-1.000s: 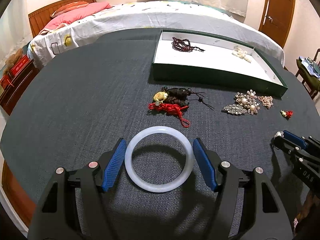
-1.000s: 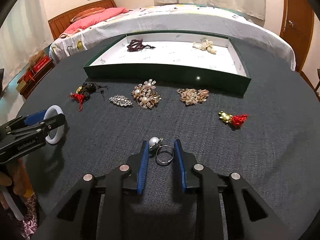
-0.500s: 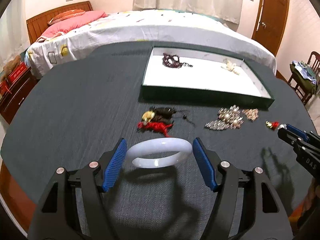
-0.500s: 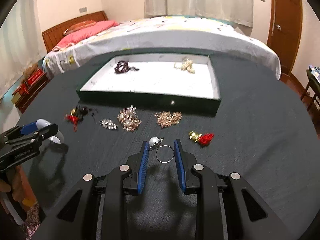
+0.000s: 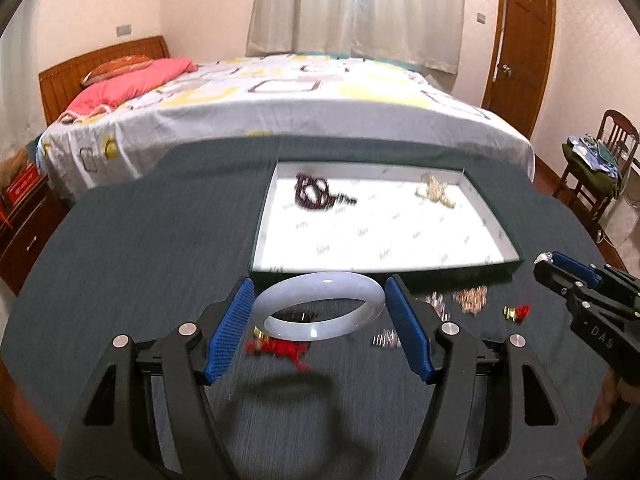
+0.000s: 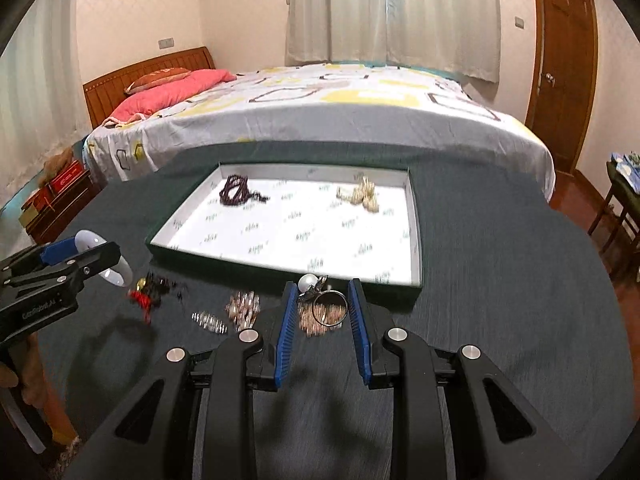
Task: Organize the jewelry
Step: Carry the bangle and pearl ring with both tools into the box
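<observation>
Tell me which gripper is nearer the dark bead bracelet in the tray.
Left. The left gripper, holding the white bangle, faces the dark bead bracelet; the right gripper sits further toward the tray's other end.

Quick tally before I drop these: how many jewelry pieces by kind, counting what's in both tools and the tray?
White bangle, in left tool: 1
Pearl ring, in right tool: 1
Bead strands in tray: 2 (dark beads, cream beads)
Brooches on cloth: 3 (silver brooch, pearl brooch, rose-gold brooch)
Red-and-gold pieces: 2 (cord tangle, small charm)
Total: 9
</observation>
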